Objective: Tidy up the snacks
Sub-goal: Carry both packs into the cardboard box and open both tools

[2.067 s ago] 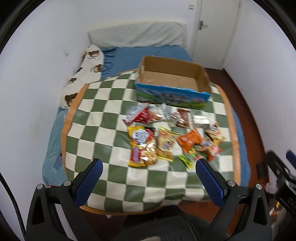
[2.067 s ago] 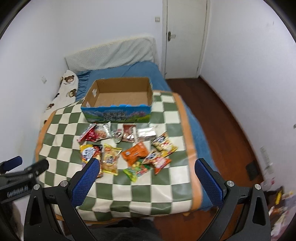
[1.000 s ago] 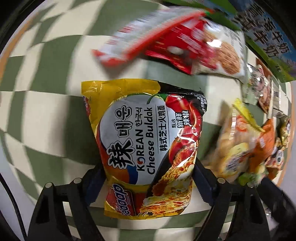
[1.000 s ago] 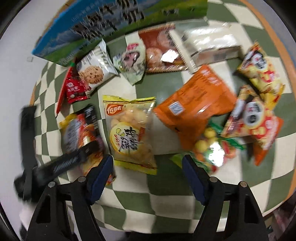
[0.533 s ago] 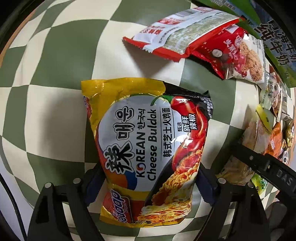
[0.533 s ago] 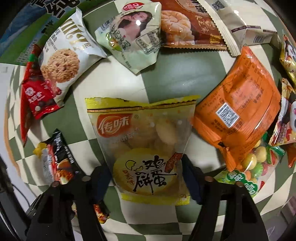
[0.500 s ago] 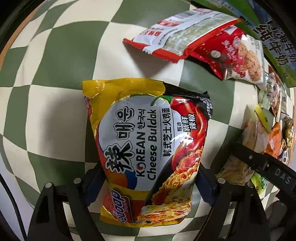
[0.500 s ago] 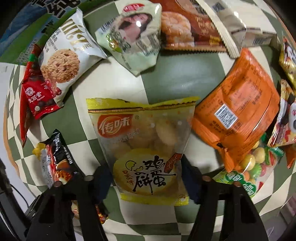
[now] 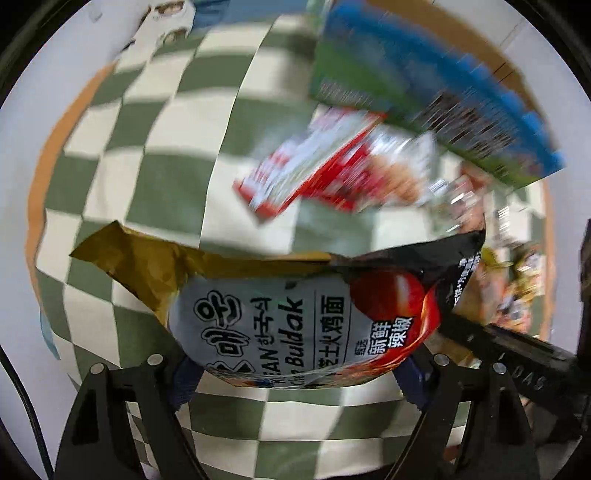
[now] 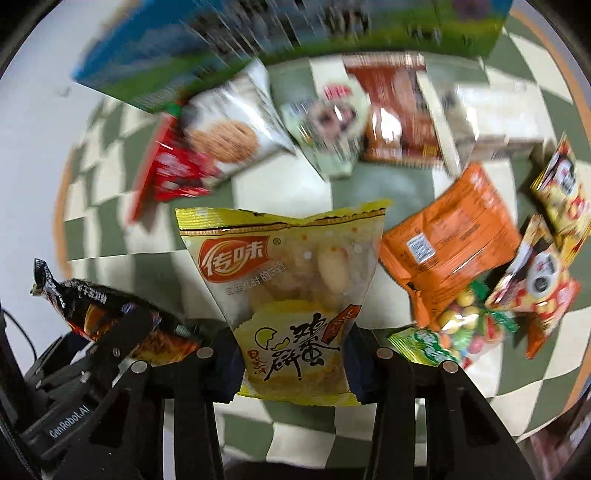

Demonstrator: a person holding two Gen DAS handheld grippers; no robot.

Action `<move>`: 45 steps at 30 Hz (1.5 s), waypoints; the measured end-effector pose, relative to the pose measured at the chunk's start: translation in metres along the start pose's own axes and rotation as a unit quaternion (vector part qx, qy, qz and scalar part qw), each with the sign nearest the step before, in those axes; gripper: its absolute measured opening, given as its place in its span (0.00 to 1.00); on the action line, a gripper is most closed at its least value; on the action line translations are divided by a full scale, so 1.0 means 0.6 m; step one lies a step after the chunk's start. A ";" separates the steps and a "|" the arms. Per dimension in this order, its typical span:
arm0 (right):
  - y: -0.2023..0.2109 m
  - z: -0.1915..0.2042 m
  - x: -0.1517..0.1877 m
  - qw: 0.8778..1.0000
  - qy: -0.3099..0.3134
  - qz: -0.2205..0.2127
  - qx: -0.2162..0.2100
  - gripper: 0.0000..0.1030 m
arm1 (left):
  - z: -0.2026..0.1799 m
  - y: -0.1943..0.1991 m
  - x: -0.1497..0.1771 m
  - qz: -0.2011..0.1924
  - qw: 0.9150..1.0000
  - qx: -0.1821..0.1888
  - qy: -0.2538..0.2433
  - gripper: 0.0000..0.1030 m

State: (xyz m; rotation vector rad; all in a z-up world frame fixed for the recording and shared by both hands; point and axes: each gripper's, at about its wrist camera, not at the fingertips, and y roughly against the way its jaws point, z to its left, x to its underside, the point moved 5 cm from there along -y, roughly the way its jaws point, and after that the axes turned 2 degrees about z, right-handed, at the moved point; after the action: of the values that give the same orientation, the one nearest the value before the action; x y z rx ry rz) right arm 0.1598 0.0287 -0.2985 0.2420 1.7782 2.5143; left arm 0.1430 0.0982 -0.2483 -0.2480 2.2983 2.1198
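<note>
- A green-and-cream checked cloth with an orange border covers the table; a white wall shows at the far left of both views, and a bear-print pillow at the top of the left view.
- A blue-and-green box stands at the far side of the cloth, its print too blurred to read.
- The noodle pack reads "Buldak" and part of "KOREAN", with Korean and Chinese characters; its top is yellow and black.
- The egg-biscuit bag is yellow with a red oval logo in Chinese characters and larger black characters lower down.
- Loose on the cloth: a red pack, a cookie pack, a brown pack, an orange pack showing a barcode label, and a candy bag.
- The left gripper points down, its jaws clamped on the sides of the noodle pack, which hangs above the cloth.
- The right gripper points steeply down, jaws closing, pads pressing the biscuit bag's lower sides; the bag is in front of the loose packs.
- "GenRobot.AI" is printed on the left gripper's body, seen at the right view's lower left.
</note>
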 end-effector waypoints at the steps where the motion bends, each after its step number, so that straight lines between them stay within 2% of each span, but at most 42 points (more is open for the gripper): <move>1: 0.023 0.002 -0.001 1.000 0.006 -0.006 -0.007 0.45 | -0.010 0.026 -0.009 -0.010 1.000 0.007 -0.003 0.83; 6: 0.164 0.001 -0.038 0.996 0.036 -0.064 -0.041 0.45 | -0.080 0.163 -0.103 -0.073 0.996 0.053 -0.018 0.83; 11: 0.317 0.000 -0.131 0.988 0.047 -0.139 -0.049 0.45 | -0.173 0.214 -0.232 -0.123 0.989 0.062 -0.045 0.83; 13: 0.344 0.000 -0.175 0.985 0.043 -0.159 -0.044 0.45 | -0.196 0.224 -0.294 -0.127 0.989 0.054 -0.055 0.83; 15: 0.363 -0.009 -0.234 0.984 0.035 -0.172 -0.036 0.45 | -0.216 0.213 -0.343 -0.107 0.991 0.051 -0.065 0.83; 19: 0.342 -0.034 -0.337 0.985 0.016 -0.169 -0.021 0.45 | -0.235 0.133 -0.458 -0.037 0.996 0.039 -0.069 0.83; 21: 0.312 -0.041 -0.389 0.988 0.006 -0.150 -0.019 0.45 | -0.232 0.083 -0.495 -0.008 0.997 0.025 -0.077 0.83; 27: 0.207 -0.064 -0.473 0.995 -0.009 -0.101 0.000 0.45 | -0.239 -0.053 -0.543 0.073 0.994 0.004 -0.077 0.83; 33: 0.116 -0.092 -0.509 0.997 -0.006 -0.075 0.026 0.45 | -0.254 -0.117 -0.574 0.097 0.991 -0.014 -0.088 0.83; 35: 0.094 -0.098 -0.525 0.998 -0.004 -0.059 0.021 0.46 | -0.259 -0.131 -0.579 0.105 0.991 -0.012 -0.080 0.83; 37: 0.079 -0.101 -0.535 0.998 0.001 -0.051 0.023 0.52 | -0.265 -0.140 -0.584 0.110 0.991 -0.006 -0.080 0.83; 39: 0.075 -0.105 -0.548 0.997 0.012 -0.060 0.042 0.81 | -0.265 -0.146 -0.592 0.110 0.991 -0.002 -0.075 0.84; 41: 0.078 -0.105 -0.551 0.997 0.022 -0.063 0.042 0.86 | -0.265 -0.145 -0.595 0.106 0.992 0.004 -0.070 0.85; 45: 0.092 -0.108 -0.551 0.996 0.030 -0.068 0.050 0.86 | -0.258 -0.132 -0.592 0.092 0.994 -0.003 -0.059 0.85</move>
State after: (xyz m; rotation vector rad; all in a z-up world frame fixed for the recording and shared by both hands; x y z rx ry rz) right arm 0.4780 -0.0939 -0.2998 0.0482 1.8757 2.3679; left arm 0.5191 -0.0214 -0.2743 0.0906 2.3287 2.1557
